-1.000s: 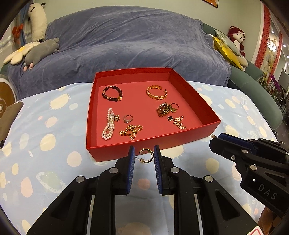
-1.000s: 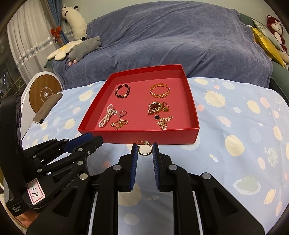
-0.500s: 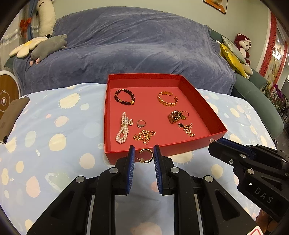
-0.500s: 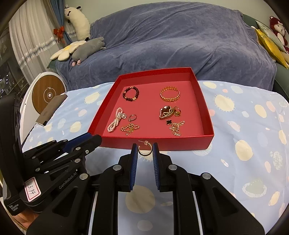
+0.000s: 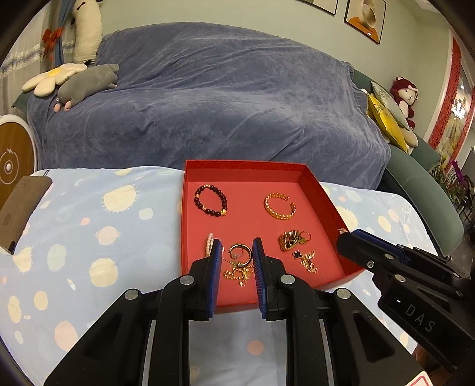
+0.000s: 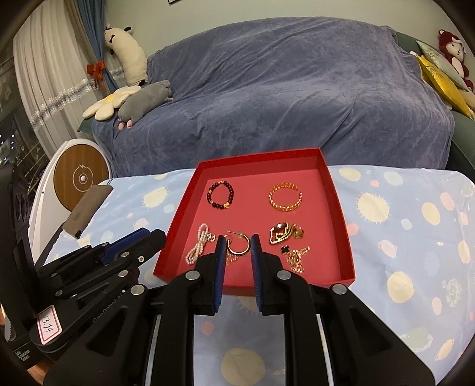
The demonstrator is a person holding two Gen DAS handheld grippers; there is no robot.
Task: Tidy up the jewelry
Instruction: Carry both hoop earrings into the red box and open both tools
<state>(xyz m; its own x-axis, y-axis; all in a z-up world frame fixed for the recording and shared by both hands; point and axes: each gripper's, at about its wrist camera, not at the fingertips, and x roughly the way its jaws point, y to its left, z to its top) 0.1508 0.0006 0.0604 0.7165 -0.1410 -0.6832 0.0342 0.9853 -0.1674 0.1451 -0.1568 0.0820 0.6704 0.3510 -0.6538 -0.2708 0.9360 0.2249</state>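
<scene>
Behind your table with its pale blue spotted cloth (image 5: 89, 225) stood a sofa under a rumpled blue-grey velvet throw (image 5: 225, 98). On its arm you had a grey plush animal (image 6: 145, 99) beside a white flower-shaped cushion (image 6: 109, 102). A red plush monkey (image 5: 403, 95) sat above yellow satin pillows (image 5: 386, 124).

A long sofa draped in a slate-blue velvety throw (image 6: 285, 89) fills the back of the room under a pale green wall (image 5: 237, 14). White sheer curtains (image 6: 38, 74) hang at the left. Two framed pictures (image 5: 368, 17) hang high on the wall. A yellow satin cushion (image 5: 386, 124) leans at the sofa's right end.
</scene>
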